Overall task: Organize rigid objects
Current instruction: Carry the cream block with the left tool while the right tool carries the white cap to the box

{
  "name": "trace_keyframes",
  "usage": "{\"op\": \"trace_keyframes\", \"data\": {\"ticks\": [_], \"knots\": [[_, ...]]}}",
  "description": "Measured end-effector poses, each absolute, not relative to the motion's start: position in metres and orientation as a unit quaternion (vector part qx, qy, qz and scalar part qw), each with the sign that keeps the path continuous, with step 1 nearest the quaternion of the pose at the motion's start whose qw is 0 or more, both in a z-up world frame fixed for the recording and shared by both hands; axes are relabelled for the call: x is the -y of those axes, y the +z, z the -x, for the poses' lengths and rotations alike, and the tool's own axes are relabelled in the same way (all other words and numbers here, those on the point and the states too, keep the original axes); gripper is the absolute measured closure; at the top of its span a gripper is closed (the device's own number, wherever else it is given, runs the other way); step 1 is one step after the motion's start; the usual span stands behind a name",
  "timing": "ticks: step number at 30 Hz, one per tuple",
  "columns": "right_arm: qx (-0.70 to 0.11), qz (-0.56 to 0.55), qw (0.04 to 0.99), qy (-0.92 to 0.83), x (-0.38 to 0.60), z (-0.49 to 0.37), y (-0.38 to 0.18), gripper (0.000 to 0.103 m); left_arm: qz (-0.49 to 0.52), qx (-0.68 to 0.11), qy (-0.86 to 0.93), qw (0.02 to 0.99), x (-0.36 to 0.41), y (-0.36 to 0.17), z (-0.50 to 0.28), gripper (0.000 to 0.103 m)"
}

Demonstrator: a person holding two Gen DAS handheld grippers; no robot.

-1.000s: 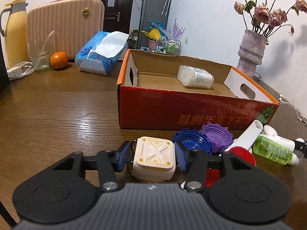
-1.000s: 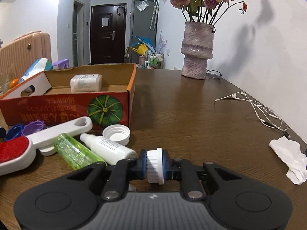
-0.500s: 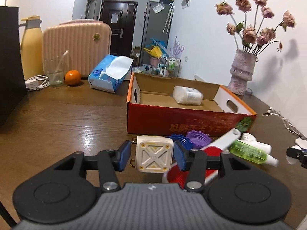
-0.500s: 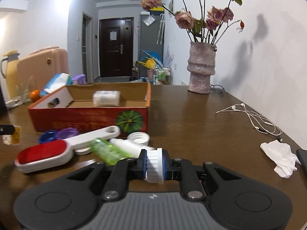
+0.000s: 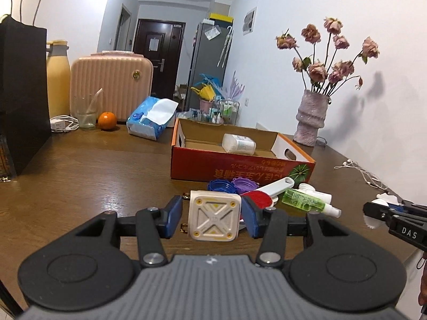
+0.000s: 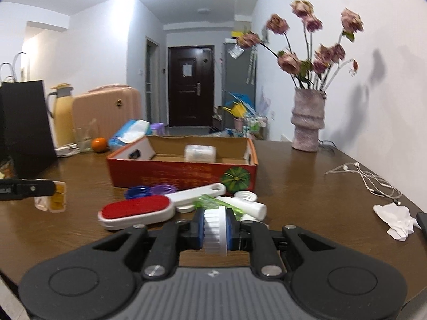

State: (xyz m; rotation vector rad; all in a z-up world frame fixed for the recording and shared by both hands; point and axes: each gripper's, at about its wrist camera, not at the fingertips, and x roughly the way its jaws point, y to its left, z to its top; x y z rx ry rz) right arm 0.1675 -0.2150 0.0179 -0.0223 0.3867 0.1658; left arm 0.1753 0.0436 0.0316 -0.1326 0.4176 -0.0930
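A: Cream square case (image 5: pixel 213 218), item one: where is it sitting?
B: Hanging above the tabletop's near edge, left gripper (image 5: pixel 212 217) clenching it.
A: Ribbed white cap (image 6: pixel 215 230)?
B: Right gripper (image 6: pixel 215 231) is pinching it near the red-pad brush (image 6: pixel 138 209), before the cardboard box (image 6: pixel 184 177).

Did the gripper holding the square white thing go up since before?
Yes. The left gripper has risen with the square white box and backed away: the red cardboard box now looks lower and farther.
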Motion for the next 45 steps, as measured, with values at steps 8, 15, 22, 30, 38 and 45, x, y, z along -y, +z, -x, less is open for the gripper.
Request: {"op": "trace_keyframes", "data": {"ticks": [8, 15, 22, 30, 38, 45], "knots": [[-0.174, 0.014, 0.980, 0.096, 0.204, -0.142, 0.024, 0.088, 0.065, -0.190, -0.056, 0.978, -0.039, 0.039, -0.150, 0.054], [-0.159, 0.013, 0.982, 0.103, 0.201, -0.133, 0.028, 0.088, 0.058, -0.176, -0.066, 0.981, -0.031, 0.046, -0.137, 0.054], [-0.152, 0.015, 0.981, 0.116, 0.197, -0.141, 0.029, 0.088, 0.055, -0.169, -0.076, 0.981, -0.025, 0.053, -0.140, 0.054], [-0.151, 0.017, 0.980, 0.127, 0.194, -0.174, 0.033, 0.088, 0.049, -0.169, -0.086, 0.981, -0.015, 0.061, -0.176, 0.054], [-0.156, 0.024, 0.980, 0.123, 0.199, -0.227, 0.041, 0.088, 0.045, -0.176, -0.083, 0.980, -0.013, 0.068, -0.232, 0.054], [-0.160, 0.034, 0.979, 0.119, 0.204, -0.288, 0.046, 0.088, 0.040, -0.184, -0.080, 0.979, -0.016, 0.073, -0.291, 0.054]]}}
